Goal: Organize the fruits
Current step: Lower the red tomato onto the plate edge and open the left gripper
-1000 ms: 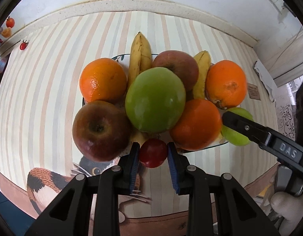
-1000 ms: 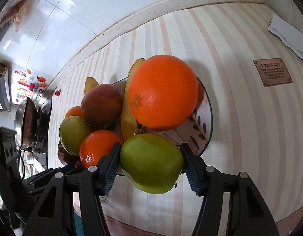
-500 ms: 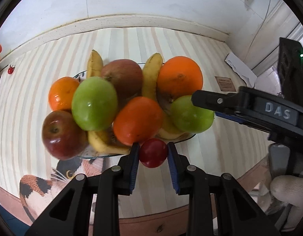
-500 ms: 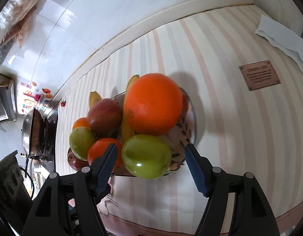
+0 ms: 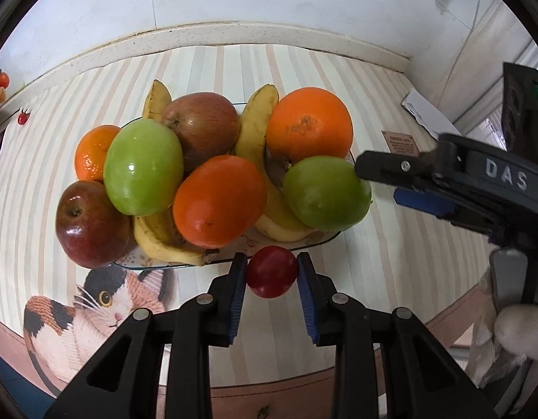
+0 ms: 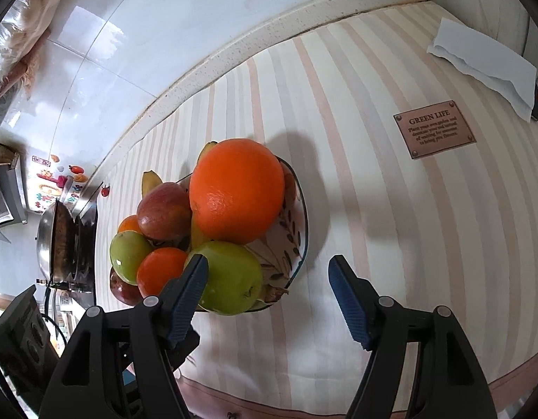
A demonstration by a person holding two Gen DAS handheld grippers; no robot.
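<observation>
A patterned plate (image 5: 297,242) (image 6: 290,230) on the striped cloth holds oranges (image 5: 309,125), green apples (image 5: 326,197), red apples (image 5: 91,225) and bananas (image 5: 255,129). My left gripper (image 5: 271,272) is shut on a small red plum (image 5: 271,271), just in front of the plate's near rim. My right gripper (image 6: 267,276) is open and empty, its jaws wide apart just off the plate's near side, beside a green apple (image 6: 230,277) that rests on the plate. It also shows in the left wrist view (image 5: 408,181), to the right of that apple.
A brown "Green Life" plaque (image 6: 434,129) and a white folded paper (image 6: 485,66) lie on the cloth to the right. A cat picture (image 5: 87,307) is printed at the cloth's front left. A tiled wall (image 5: 234,0) stands behind. A stove with a pan (image 6: 59,237) is at far left.
My right gripper opened, left the green apple on the plate and drew back. My left gripper moved back and rightward with the plum still held.
</observation>
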